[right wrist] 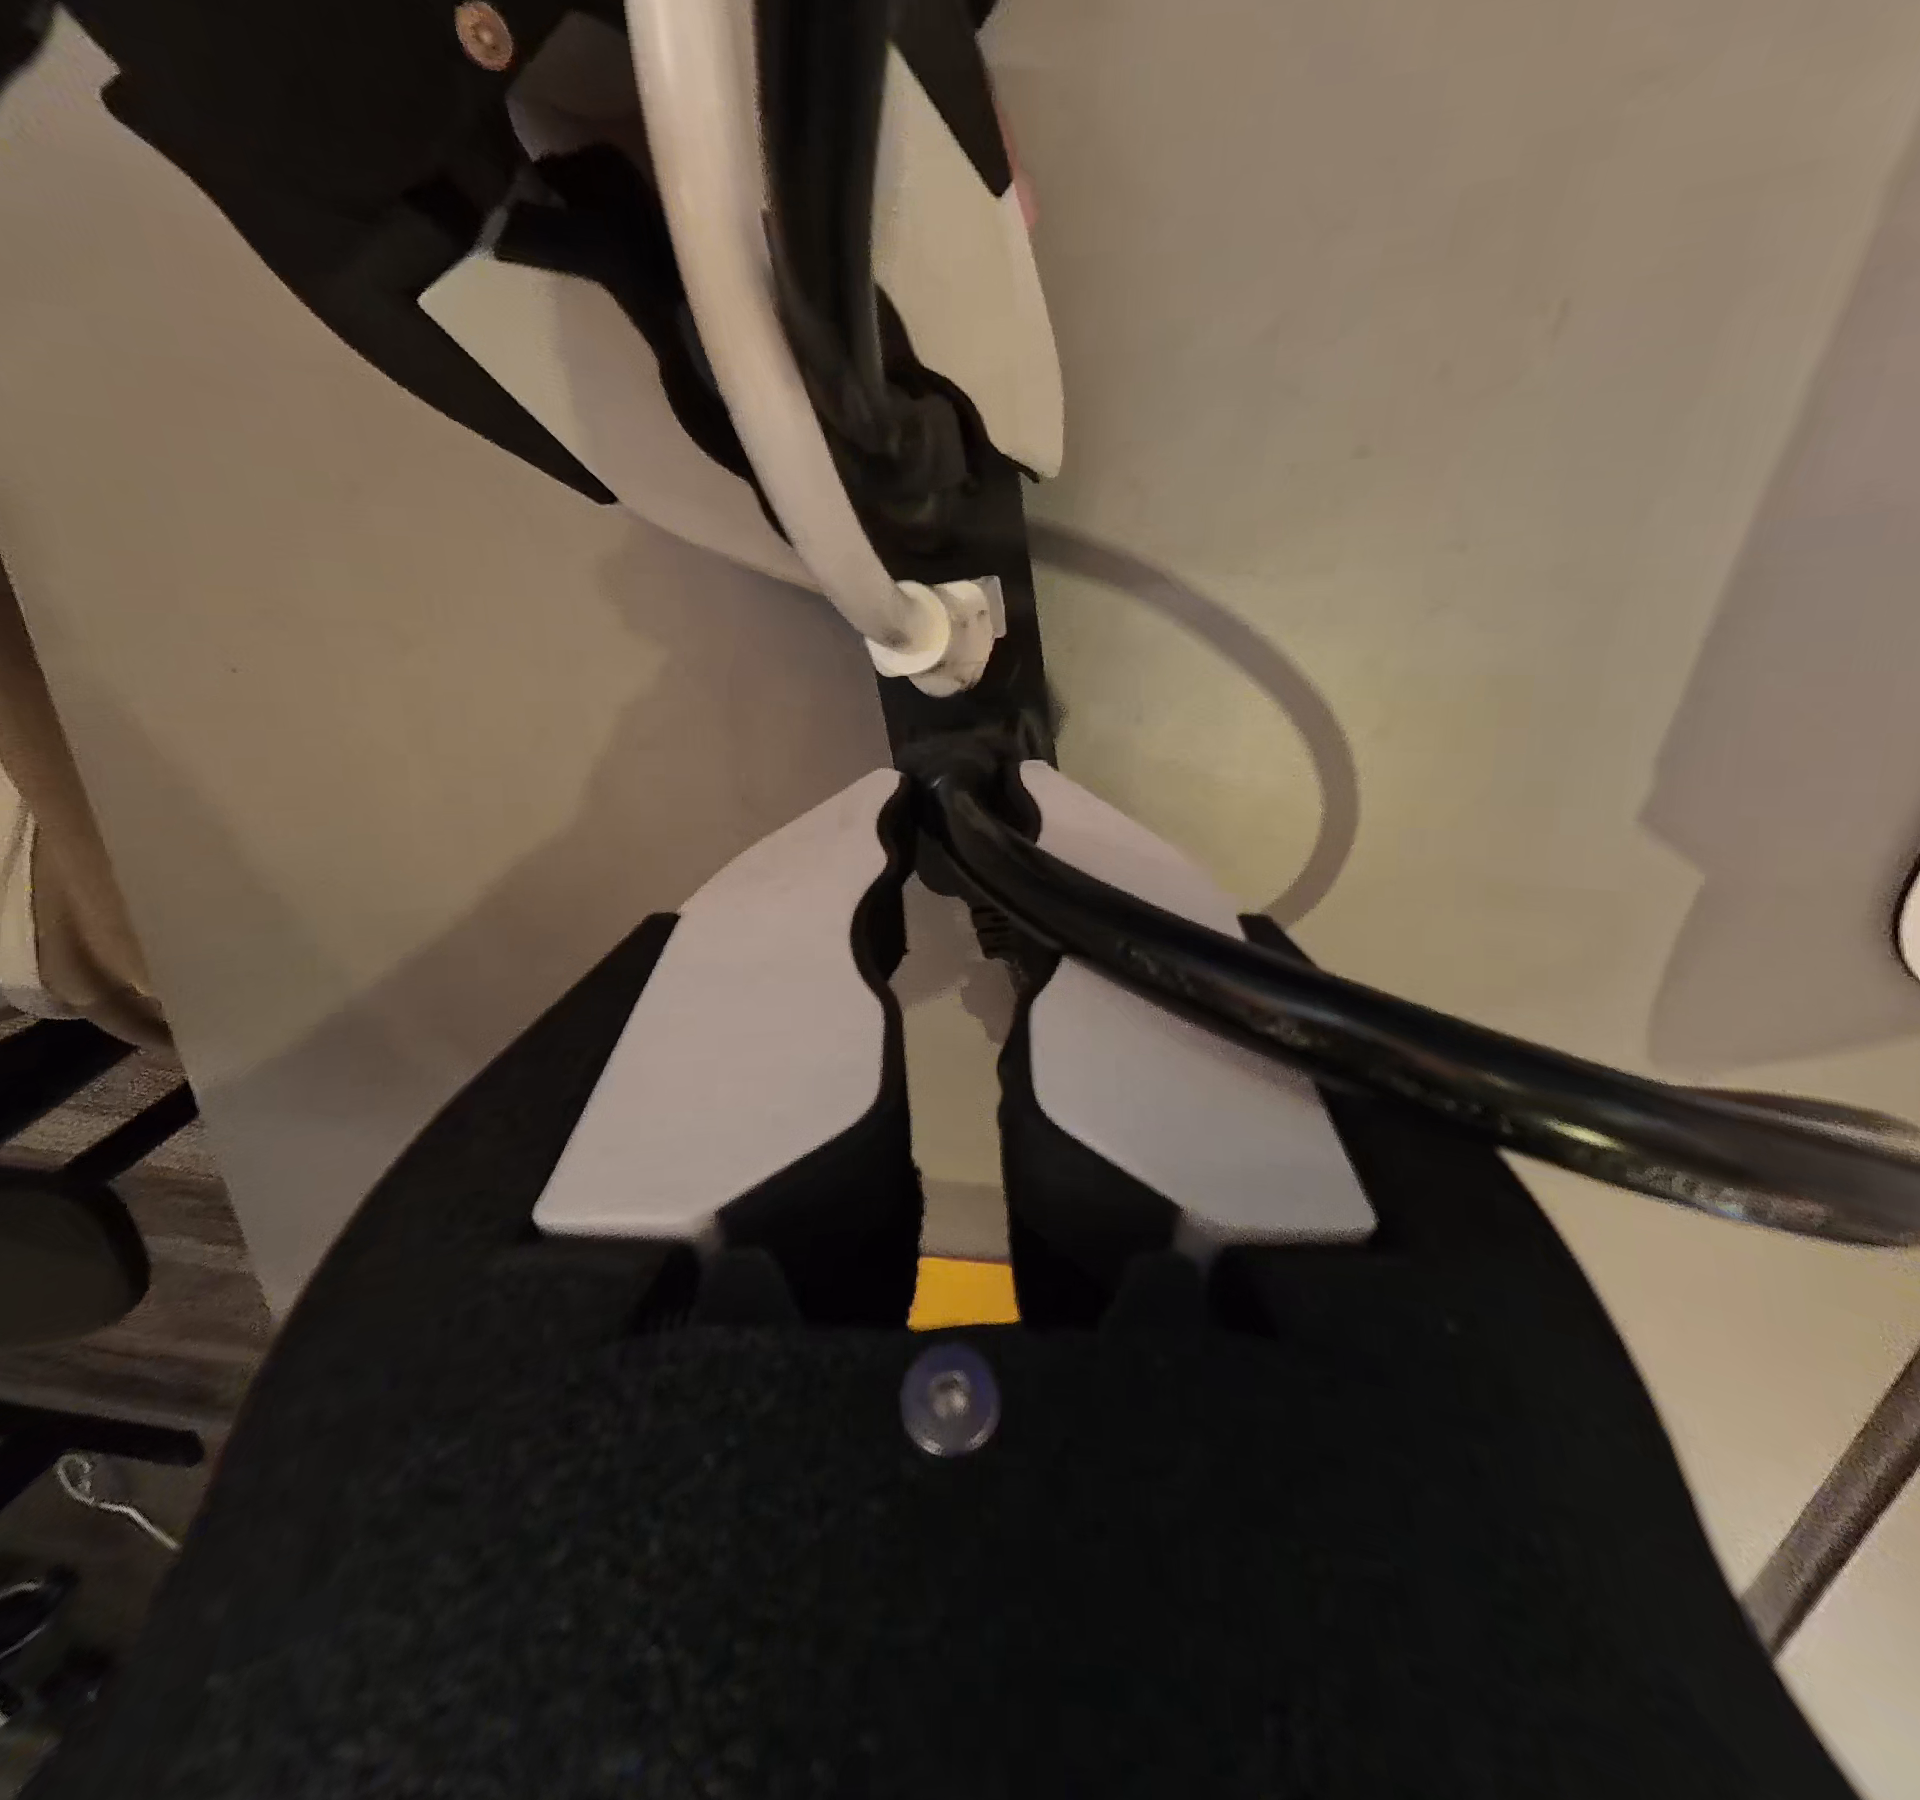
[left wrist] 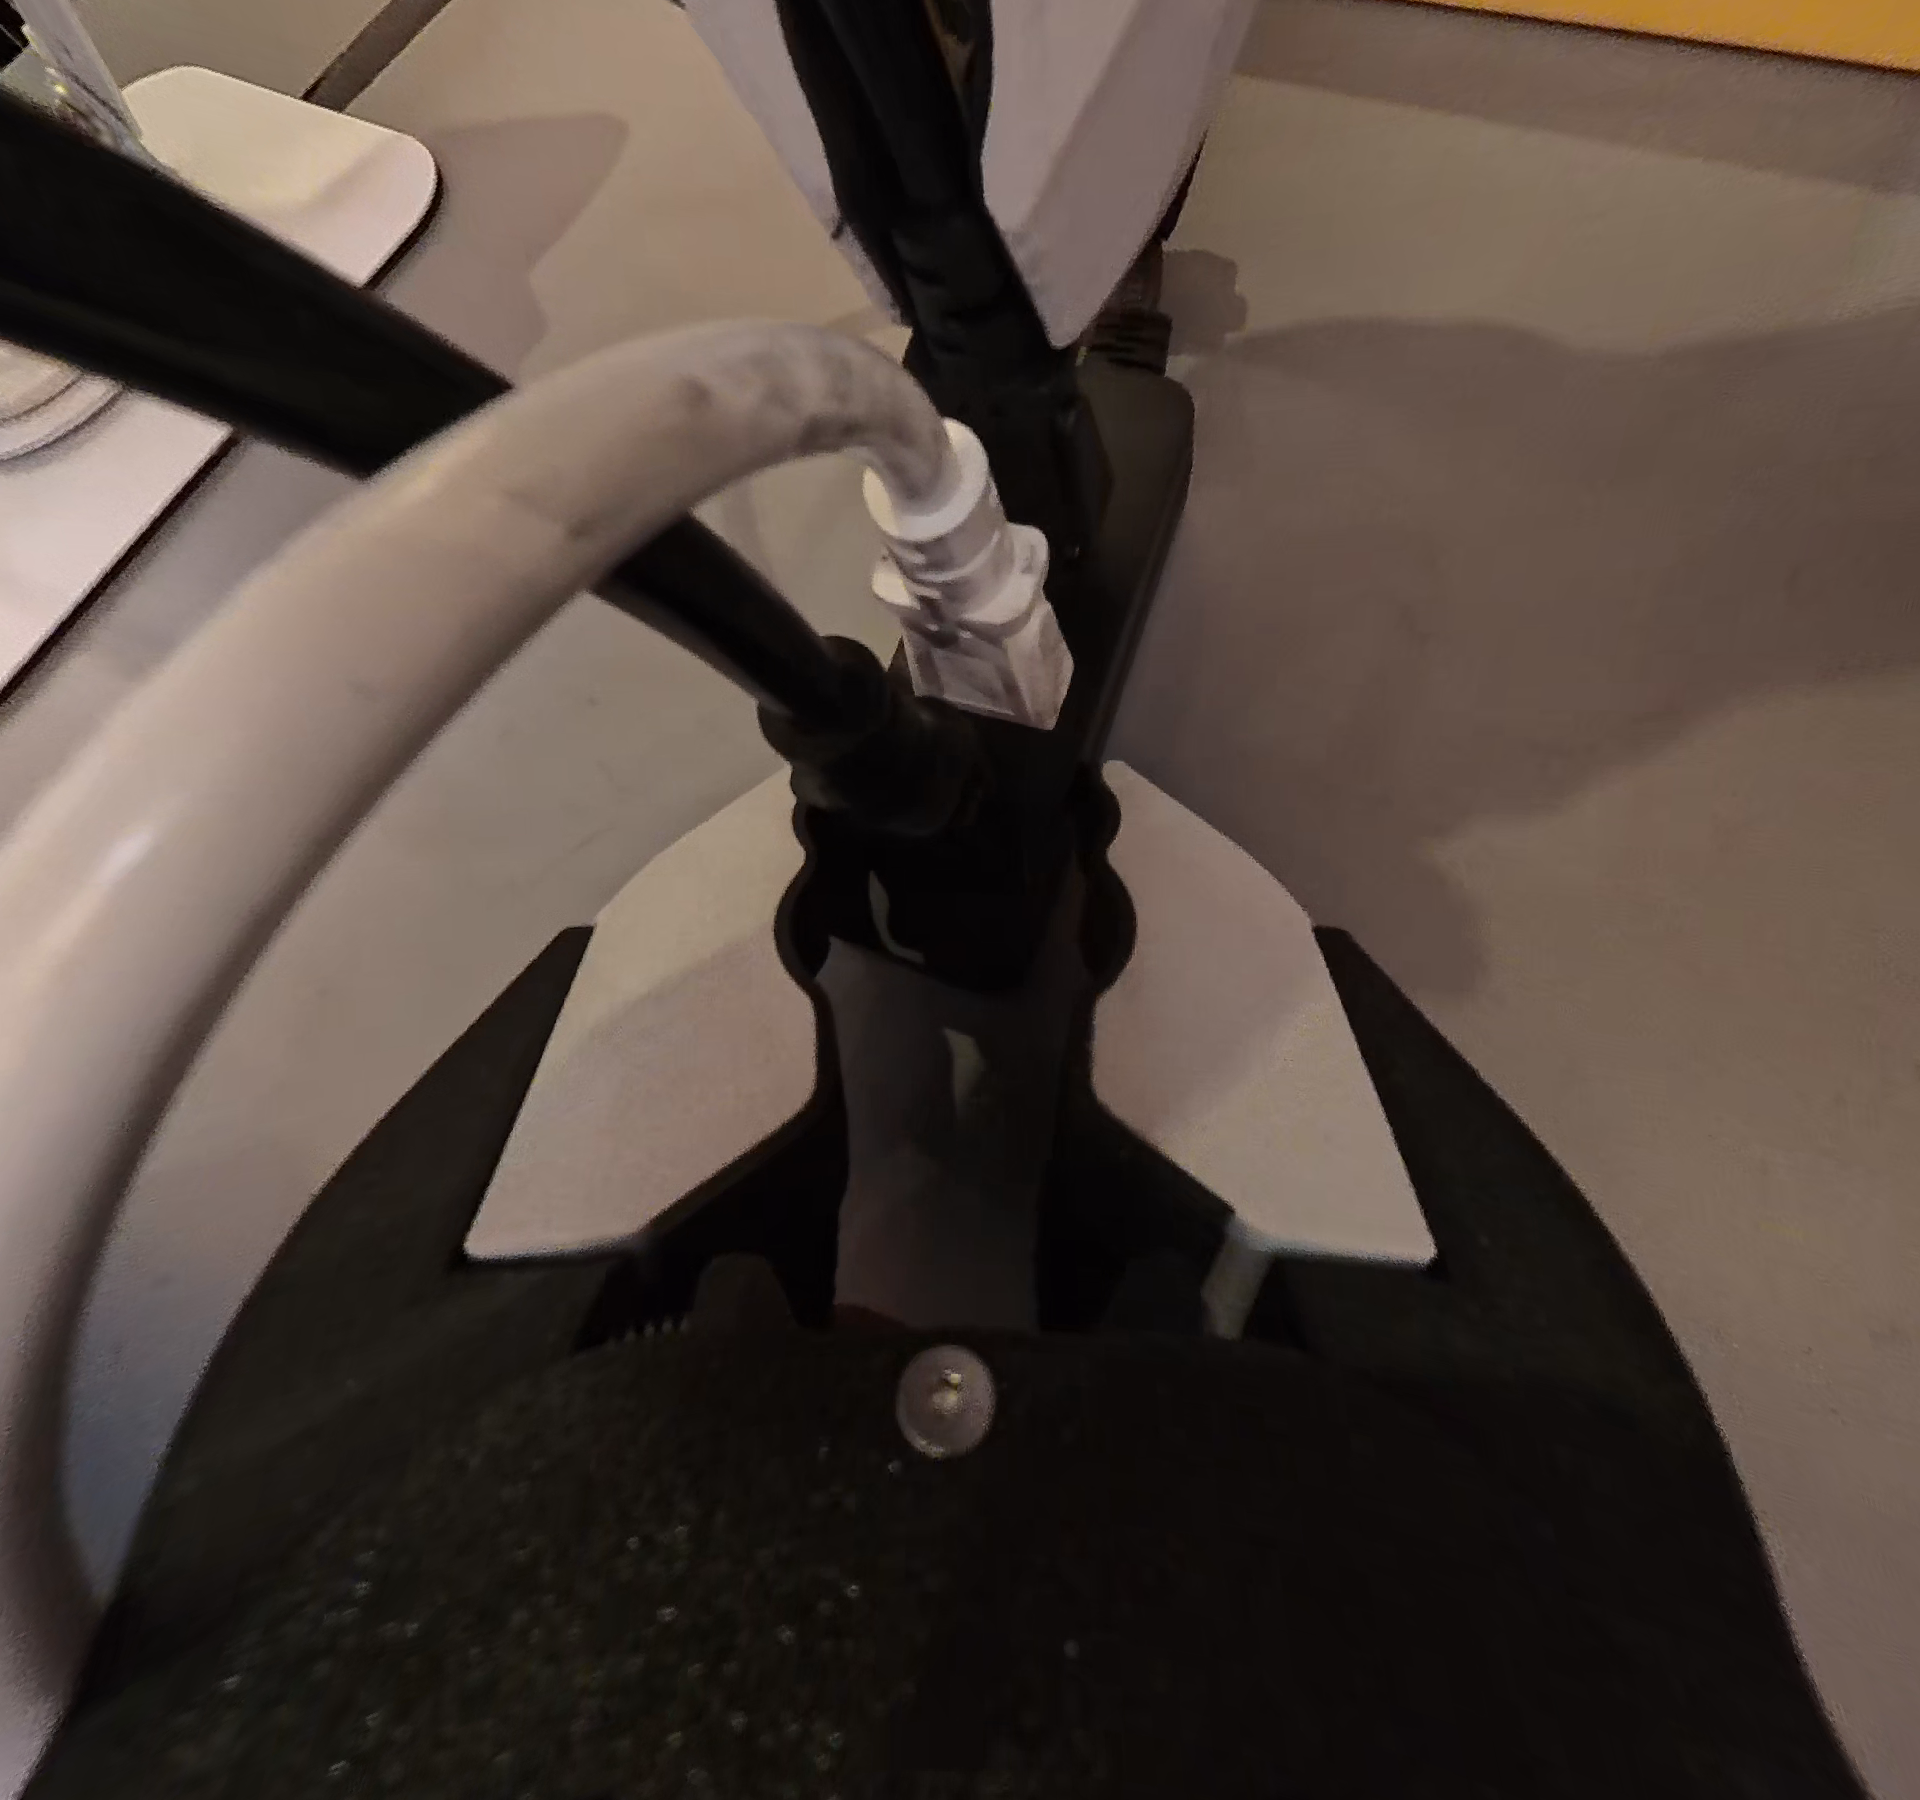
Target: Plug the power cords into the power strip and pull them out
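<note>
No brand, label or legible writing shows on any item in either view.

My left tongs (left wrist: 951,877) are pinched on one end of the black power strip (left wrist: 1122,545), which lies on the grey table (left wrist: 1558,711) well in from its edges. A black plug (left wrist: 883,753) sits in the strip just ahead of my fingertips, and a white plug (left wrist: 971,597) stands in the next socket.

My right tongs (right wrist: 961,794) are clamped on a second black plug (right wrist: 971,763) at the strip's opposite end; its black cord (right wrist: 1351,1033) trails off across my right finger.

Only the left wrist view shows a pale flat base (left wrist: 260,192) toward the table's far left edge. Only the right wrist view shows the white cord (right wrist: 1268,701) looping on the table beside the strip.
</note>
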`<state>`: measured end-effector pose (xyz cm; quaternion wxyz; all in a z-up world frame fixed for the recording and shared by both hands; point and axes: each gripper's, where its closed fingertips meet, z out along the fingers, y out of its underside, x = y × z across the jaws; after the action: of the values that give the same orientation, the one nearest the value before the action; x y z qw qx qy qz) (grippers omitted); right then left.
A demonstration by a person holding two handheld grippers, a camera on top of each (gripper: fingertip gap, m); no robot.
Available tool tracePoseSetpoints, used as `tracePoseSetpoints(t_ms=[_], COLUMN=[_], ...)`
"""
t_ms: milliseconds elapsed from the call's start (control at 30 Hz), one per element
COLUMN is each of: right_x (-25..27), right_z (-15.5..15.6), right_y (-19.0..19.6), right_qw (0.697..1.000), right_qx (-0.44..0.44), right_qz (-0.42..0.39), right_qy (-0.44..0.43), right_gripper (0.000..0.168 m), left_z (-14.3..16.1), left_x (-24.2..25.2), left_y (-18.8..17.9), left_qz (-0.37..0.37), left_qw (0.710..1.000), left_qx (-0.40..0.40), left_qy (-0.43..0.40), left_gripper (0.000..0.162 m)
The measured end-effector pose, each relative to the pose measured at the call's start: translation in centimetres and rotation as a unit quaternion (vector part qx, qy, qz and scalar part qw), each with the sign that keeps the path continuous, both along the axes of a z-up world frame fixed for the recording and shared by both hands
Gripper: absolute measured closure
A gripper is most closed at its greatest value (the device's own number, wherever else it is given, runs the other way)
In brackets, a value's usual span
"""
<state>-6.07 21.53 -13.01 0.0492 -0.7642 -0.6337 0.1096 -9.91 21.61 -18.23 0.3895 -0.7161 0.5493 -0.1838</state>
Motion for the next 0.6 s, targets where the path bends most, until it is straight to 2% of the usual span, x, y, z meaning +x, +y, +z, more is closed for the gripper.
tracePoseSetpoints(t_ms=[133, 300, 400, 600], right_x=[0.4, 0.7, 0.9, 1.7], right_z=[0.6, 3.7, 5.2, 5.5], right_y=[0.1, 0.4, 0.1, 0.6], right_qw=[1.000, 0.991, 0.974, 0.954], right_qx=[-0.001, -0.039, -0.097, -0.133], right_qz=[-0.006, -0.061, -0.098, -0.134], right_qy=[0.016, 0.111, 0.178, 0.232], right_gripper=[0.153, 0.153, 0.153, 0.153], left_z=[0.0, 0.0, 0.0, 0.0], left_x=[0.0, 0.0, 0.0, 0.0], left_y=[0.0, 0.0, 0.0, -0.1], left_qz=[0.001, 0.001, 0.000, -0.002], left_qw=[1.000, 1.000, 1.000, 1.000], left_qx=[0.006, 0.006, 0.005, 0.007], left_qy=[0.003, 0.003, 0.003, 0.004], left_gripper=[0.116, 0.116, 0.116, 0.116])
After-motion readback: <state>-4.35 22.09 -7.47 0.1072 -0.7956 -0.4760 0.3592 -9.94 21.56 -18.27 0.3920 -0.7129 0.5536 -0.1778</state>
